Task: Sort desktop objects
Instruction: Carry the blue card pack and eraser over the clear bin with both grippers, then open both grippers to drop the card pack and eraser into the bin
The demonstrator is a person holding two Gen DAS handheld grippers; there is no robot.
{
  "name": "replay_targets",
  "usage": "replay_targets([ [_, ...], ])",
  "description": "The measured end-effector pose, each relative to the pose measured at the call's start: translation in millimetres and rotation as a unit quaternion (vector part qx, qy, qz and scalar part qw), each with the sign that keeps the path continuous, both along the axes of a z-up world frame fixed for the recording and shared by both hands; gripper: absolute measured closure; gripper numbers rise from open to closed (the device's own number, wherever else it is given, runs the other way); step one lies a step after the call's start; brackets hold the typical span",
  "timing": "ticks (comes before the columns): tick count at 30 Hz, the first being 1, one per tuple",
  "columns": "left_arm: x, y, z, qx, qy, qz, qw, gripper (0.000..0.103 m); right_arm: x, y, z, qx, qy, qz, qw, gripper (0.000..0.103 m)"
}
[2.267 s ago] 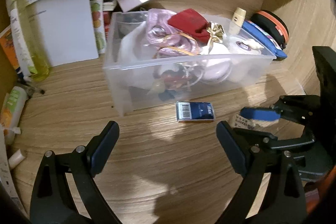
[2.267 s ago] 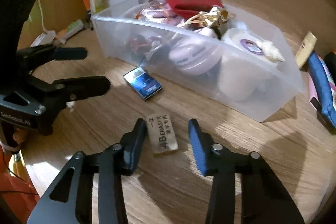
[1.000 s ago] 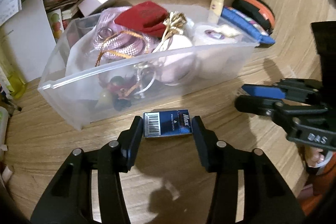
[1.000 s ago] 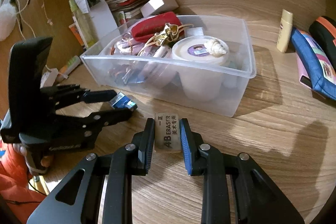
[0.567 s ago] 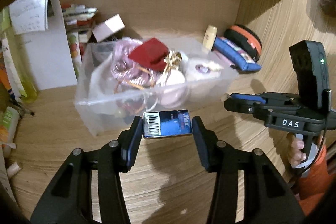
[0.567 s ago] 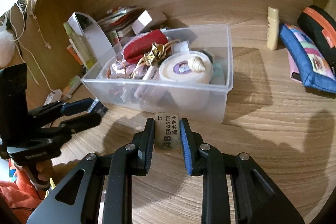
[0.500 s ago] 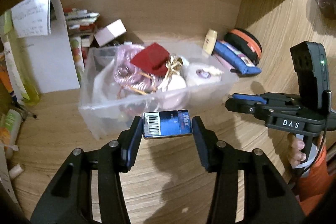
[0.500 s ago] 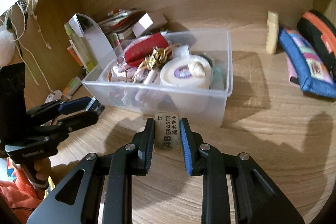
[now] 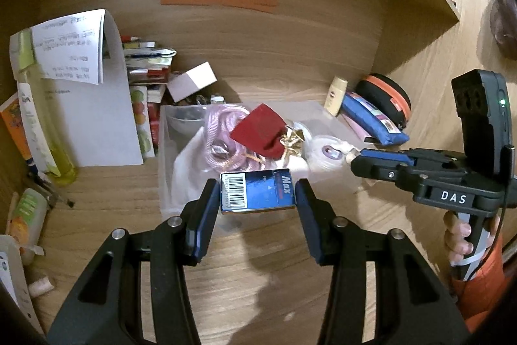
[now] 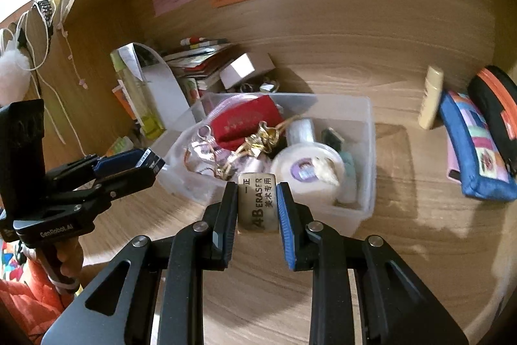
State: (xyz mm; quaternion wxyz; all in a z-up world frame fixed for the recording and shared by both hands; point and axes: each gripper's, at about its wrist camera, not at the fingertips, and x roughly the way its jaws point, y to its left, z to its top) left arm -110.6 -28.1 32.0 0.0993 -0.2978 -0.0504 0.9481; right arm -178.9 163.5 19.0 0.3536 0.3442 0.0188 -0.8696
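**A:** Above the wooden table point(image 10: 420, 248), both tongs are loaded. Left tongs point(image 9: 258, 194) pinch the small blue cardboard box with a barcode point(image 9: 257, 190) by its short ends. Right tongs point(image 10: 258, 202) pinch the grey rectangular eraser with black print point(image 10: 258, 205) across its narrow sides. Both items hang clear of the tabletop, just in front of the clear plastic storage bin point(image 10: 365, 202).

**B:** Bin's the target, I assume?

**A:** My read, yes. It's already crowded: red fabric pouch point(image 10: 247, 122), pink coiled cord point(image 9: 219, 131), gold ribbon point(image 10: 261, 136), white round roll with a purple centre point(image 10: 305, 168).

**B:** How to drop cleanly?

**A:** Carry each item over the near rim before spreading the tongs. Eraser looks best placed in the gap by the roll on the right side. Box wants a flatter spot near the white cloth point(image 9: 187, 164) at left.

**B:** Risks?

**A:** The two tongs sit close to each other, so go one at a time. Release low; the box could slide off the heap and tip out.
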Motion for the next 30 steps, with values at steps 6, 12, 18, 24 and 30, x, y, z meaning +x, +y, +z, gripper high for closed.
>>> replay_targets([
  [6, -8.5, -9.7, -7.2, 0.012, -0.007, 0.005, 0.9999, 0.056, -4.6, -20.4, -2.9, 0.009, 0.003, 0.015, 1.0, 0.081],
  [12, -16.8, -16.6, -12.8, 0.019, -0.011, 0.009, 0.9997, 0.056, -13.1, -30.4, -4.9, 0.021, 0.002, 0.012, 1.0, 0.081],
  [18, -24.9, -20.7, -18.8, 0.027, -0.018, 0.009, 0.9994, 0.056, -18.7, -39.2, -8.7, 0.025, -0.001, 0.015, 1.0, 0.081],
  [24, -27.2, -23.4, -20.2, 0.03, -0.016, 0.009, 0.9994, 0.056, -24.7, -49.5, -13.8, 0.024, -0.01, 0.024, 0.999, 0.081],
  [30, -26.7, -18.1, -21.1, 0.007, -0.007, 0.013, 0.9999, 0.055, -25.4, -52.7, -17.4, 0.022, -0.011, 0.028, 0.999, 0.081],
])
